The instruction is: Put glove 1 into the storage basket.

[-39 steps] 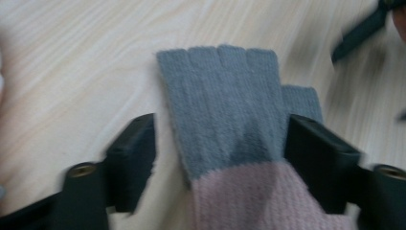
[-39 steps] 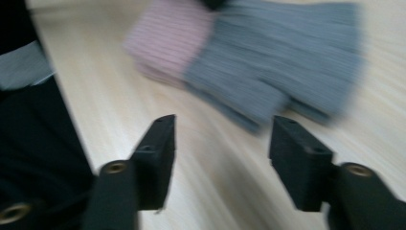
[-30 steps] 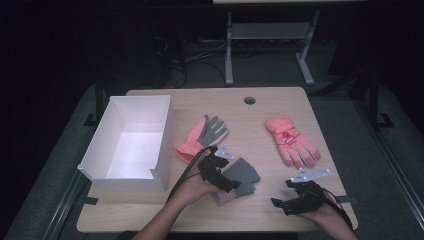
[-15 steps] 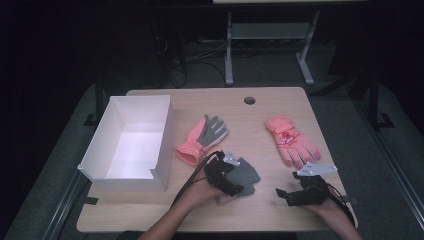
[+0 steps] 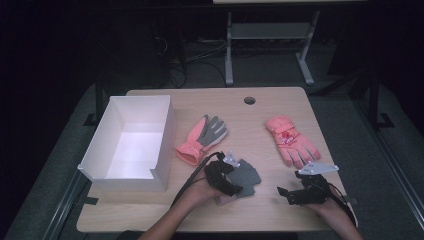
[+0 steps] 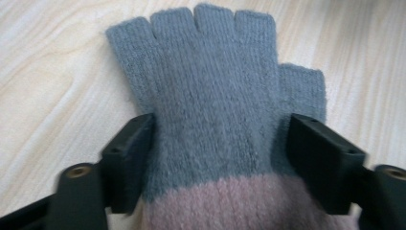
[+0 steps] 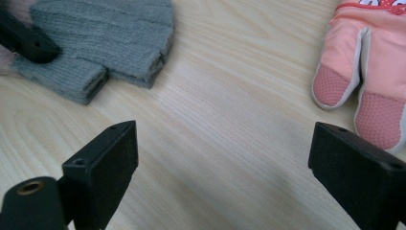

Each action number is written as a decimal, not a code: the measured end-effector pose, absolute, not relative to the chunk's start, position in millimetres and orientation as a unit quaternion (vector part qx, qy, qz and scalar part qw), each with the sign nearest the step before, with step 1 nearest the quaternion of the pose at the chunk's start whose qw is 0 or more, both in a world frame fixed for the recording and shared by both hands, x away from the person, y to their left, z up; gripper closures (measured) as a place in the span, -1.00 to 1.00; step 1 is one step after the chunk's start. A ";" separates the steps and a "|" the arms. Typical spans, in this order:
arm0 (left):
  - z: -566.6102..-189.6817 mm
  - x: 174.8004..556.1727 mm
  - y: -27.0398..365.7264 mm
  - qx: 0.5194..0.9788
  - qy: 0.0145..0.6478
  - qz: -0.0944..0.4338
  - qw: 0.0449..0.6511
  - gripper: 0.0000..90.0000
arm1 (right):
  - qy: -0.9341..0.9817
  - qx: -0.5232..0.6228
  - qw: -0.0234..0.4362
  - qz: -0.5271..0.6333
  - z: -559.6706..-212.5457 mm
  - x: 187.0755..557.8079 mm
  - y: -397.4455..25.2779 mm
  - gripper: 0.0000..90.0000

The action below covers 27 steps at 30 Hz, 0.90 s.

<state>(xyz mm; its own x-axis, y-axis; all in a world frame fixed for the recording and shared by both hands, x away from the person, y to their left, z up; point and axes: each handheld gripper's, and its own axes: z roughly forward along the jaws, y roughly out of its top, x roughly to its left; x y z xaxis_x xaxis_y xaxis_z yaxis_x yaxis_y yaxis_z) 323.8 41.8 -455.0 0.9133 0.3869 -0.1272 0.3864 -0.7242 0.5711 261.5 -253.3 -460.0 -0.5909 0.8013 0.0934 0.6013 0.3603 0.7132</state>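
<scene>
The left tongs [image 5: 235, 176] straddle a grey fingerless glove [image 6: 215, 91] that lies flat on the worktop [image 5: 250, 212]. In the left gripper view the jaws stand one at each side of the glove's palm, just above its pinkish cuff [image 6: 239, 203], touching or nearly touching the knit edges. They are spread as wide as the palm, so nothing is pinched yet; they look open around the glove rather than clamped on it. Coming in over the cuff end seems sensible: a squeeze there would gather the whole width of the soft knit into one fold.

The right tongs [image 7: 222, 177] hover low over bare wood with jaws wide apart and nothing between them. From them, the grey glove lies ahead and to the left, its short finger stubs pointing their way, while a pink padded glove [image 7: 368, 81] lies ahead to the right, its textured fingertips close to the right jaw. That hand appears to be waiting clear of the other.

Beyond the left tongs lies a second pink glove with a grey palm [image 5: 202, 137], and farther to their left stands an open white box [image 5: 132, 142], the likely place for the gloves.
</scene>
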 end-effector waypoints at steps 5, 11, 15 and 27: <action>-454.4 324.4 42.2 0.926 0.213 -0.022 0.311 0.06 | 0.813 0.432 0.138 0.366 -460.0 261.6 -253.5 -0.79; -452.0 326.4 41.4 0.925 0.219 -0.052 0.307 0.36 | 0.811 0.435 0.139 0.366 -460.4 262.3 -253.6 -0.79; -449.8 328.5 43.8 0.920 0.223 -0.063 0.315 0.38 | 0.810 0.436 0.141 0.367 -460.3 262.4 -253.4 -0.79; -416.7 331.7 58.3 0.908 0.241 -0.068 0.336 0.38 | 0.807 0.441 0.139 0.366 -462.3 263.2 -253.1 -0.79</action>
<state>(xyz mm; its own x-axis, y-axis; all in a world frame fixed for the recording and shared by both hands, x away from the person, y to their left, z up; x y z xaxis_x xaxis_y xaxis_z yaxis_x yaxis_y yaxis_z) 331.7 58.3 -416.7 0.8745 0.3921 -0.2855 0.4835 -0.6575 0.5779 263.2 -253.1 -462.3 -0.5719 0.8143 0.0998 0.6113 0.3419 0.7137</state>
